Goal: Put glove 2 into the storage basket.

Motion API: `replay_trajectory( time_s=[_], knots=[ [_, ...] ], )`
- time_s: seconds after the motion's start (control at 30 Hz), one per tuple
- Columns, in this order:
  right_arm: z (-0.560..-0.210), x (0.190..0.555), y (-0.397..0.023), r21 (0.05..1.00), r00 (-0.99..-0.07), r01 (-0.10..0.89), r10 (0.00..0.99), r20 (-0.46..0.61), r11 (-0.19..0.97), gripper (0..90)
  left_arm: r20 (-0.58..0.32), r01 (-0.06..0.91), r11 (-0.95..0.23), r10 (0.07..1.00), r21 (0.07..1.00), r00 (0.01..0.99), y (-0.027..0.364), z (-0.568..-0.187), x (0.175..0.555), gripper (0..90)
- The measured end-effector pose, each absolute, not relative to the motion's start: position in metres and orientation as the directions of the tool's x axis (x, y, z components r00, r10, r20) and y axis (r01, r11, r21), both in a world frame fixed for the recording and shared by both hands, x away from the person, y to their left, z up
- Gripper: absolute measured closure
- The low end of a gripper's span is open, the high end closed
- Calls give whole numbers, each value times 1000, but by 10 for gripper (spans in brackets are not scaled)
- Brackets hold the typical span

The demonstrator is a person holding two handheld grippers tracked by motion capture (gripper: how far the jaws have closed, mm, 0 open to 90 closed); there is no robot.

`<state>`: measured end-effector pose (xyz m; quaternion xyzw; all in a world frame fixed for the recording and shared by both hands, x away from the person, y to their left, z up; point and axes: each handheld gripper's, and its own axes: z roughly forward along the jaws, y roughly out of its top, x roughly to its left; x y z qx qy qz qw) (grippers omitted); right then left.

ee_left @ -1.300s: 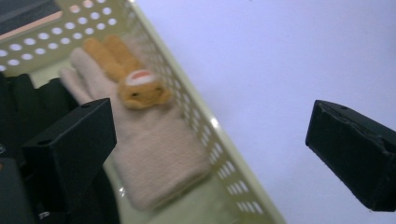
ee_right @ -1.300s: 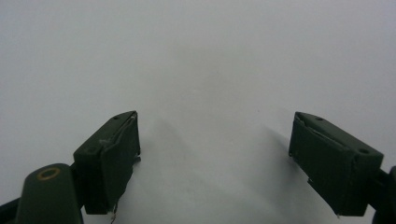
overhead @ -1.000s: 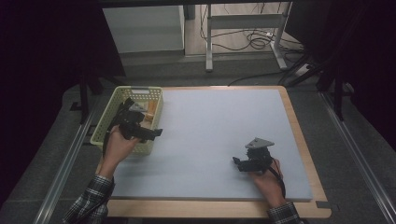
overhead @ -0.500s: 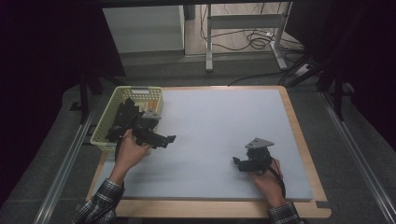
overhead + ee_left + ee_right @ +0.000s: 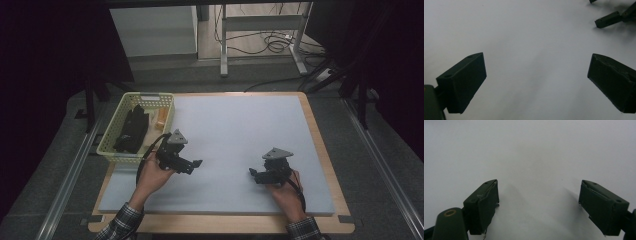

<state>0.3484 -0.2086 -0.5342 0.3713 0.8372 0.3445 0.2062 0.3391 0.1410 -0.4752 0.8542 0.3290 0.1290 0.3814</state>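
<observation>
My left gripper (image 5: 197, 163) hovers over the pale grey mat (image 5: 235, 135) just right of the basket, pointing right; its jaws stand wide apart with bare mat between them in the left gripper view (image 5: 536, 77). My right gripper (image 5: 251, 173) rests low on the mat at the front right, pointing left, jaws open and empty (image 5: 539, 202). Its fingertips (image 5: 607, 20) appear at the top right of the left gripper view. A yellow-green basket (image 5: 116, 150) at the table's left holds dark folded items (image 5: 132, 130) and a small orange object (image 5: 161, 119).
The mat lies on a wooden board (image 5: 320, 145). Metal rails (image 5: 67, 180) run along both sides. Behind the table stand a white cabinet (image 5: 152, 30) and a metal frame with cables (image 5: 270, 42) on the floor.
My left gripper has come away from the basket, moving right and toward the front over the mat, empty. The right gripper has stayed where it was.
</observation>
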Motion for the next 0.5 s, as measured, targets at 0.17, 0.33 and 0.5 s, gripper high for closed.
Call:
replay_trajectory(
  time_s=[0.17, 0.33, 0.5],
  knots=[
    [-534, 348, -209, 730, -640, 479, 763, -90, 488, 161, -35, 463, -501, 650, 731, 759, 135, -491, 333, 22],
    [-534, 349, -209, 730, -640, 479, 763, -89, 488, 161, -46, 466, -503, 642, 728, 765, 133, -507, 328, 21],
    [-534, 349, -209, 729, -640, 480, 763, -89, 488, 161, -52, 476, -510, 642, 717, 765, 132, -519, 325, 21]
  ],
)
